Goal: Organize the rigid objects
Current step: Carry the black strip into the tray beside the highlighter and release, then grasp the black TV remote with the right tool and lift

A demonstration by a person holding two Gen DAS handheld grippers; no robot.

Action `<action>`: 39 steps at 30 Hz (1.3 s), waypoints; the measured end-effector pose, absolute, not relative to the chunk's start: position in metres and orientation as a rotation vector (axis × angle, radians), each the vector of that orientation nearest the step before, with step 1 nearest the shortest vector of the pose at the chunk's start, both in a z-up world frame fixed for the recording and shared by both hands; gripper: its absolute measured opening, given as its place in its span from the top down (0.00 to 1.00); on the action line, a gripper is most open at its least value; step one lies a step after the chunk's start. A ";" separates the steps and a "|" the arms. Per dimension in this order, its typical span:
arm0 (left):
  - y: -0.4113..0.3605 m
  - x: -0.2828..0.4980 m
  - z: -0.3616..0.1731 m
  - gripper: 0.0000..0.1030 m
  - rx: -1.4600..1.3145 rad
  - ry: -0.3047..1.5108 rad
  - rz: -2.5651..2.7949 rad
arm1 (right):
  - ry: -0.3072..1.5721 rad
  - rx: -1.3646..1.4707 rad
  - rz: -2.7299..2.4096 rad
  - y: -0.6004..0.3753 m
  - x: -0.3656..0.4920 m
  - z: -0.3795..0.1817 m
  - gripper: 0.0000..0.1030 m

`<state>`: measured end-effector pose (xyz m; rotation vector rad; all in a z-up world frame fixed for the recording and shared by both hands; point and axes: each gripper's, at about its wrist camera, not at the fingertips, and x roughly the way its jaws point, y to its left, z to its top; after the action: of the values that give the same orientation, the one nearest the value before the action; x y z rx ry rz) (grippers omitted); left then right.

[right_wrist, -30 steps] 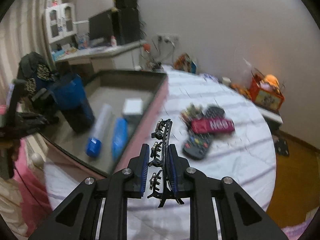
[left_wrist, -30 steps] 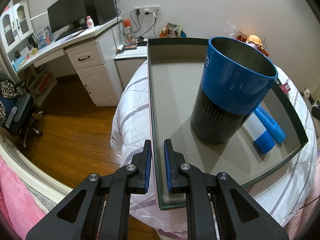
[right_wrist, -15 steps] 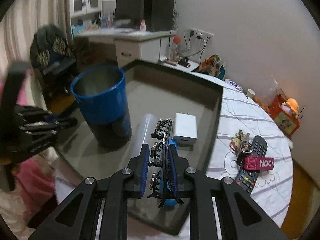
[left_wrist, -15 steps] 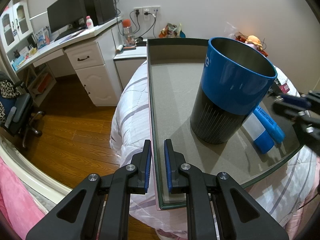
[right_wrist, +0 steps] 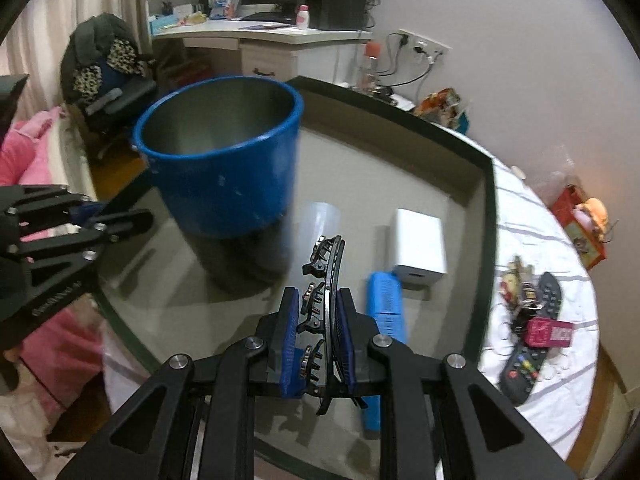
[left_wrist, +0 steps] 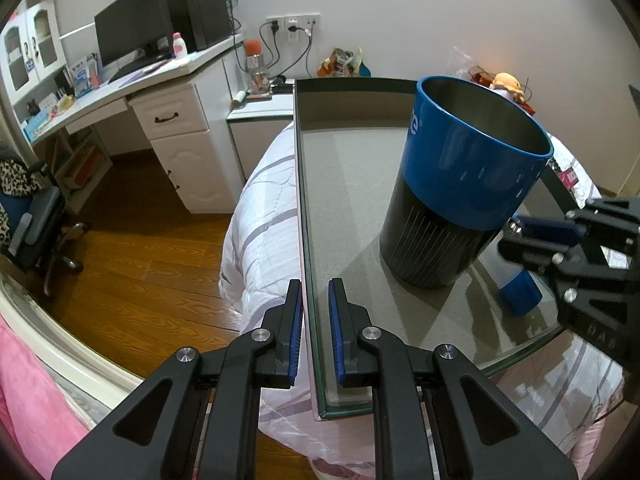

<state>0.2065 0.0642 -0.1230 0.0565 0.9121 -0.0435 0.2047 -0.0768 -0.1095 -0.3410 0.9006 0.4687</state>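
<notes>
Clamped hard on the near rim of the tray (left_wrist: 308, 240), the left gripper (left_wrist: 316, 308) has one blue pad outside the wall and one inside, jaws narrow around that thin edge. Jaws of the right gripper (right_wrist: 318, 320) are pressed together on a black hair clip (right_wrist: 326, 280), which stands on edge between the pads with its toothed side facing left and its curved spine rising above the fingertips.

Biggest of all is the bed (left_wrist: 260, 220), covered in a white quilt with grey stripes, and the tray lies on top of it. It is a long, shallow, dark-rimmed box with a grey floor. Within it, near the left gripper's end, a tall cup (left_wrist: 460, 200) stands upright: blue upper band, dark ribbed lower half, bare metal inside. Just beside its base lies a clear tube with a blue cap (left_wrist: 518, 294), and next to that a blue pen-shaped case (right_wrist: 386, 304). A white charger block (right_wrist: 420, 244) rests flat, farther along the tray floor, touching the far end of the blue case.

In the right wrist view the clip is held above the tray floor, close to the cup and over the tube and blue case.

On the quilt outside the tray, a black remote (right_wrist: 532, 336) lies with a pink tag (right_wrist: 550, 332) and a cluster of keys (right_wrist: 520, 284) on it.
</notes>
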 end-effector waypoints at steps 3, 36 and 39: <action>0.064 0.208 -0.123 0.89 0.056 0.912 -0.044 | 0.906 -0.331 0.476 -0.076 0.204 -0.114 0.81; 0.066 0.206 -0.124 0.89 0.059 0.910 -0.041 | 0.887 -0.216 0.437 -0.104 0.197 -0.103 0.59; 0.066 0.207 -0.124 0.89 0.059 0.911 -0.041 | 0.864 -0.203 0.435 -0.108 0.194 -0.096 0.59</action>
<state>0.2067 0.0655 -0.1242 0.0590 0.9107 -0.0405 0.1944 -0.1076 -0.0963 -0.2032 0.8635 0.4353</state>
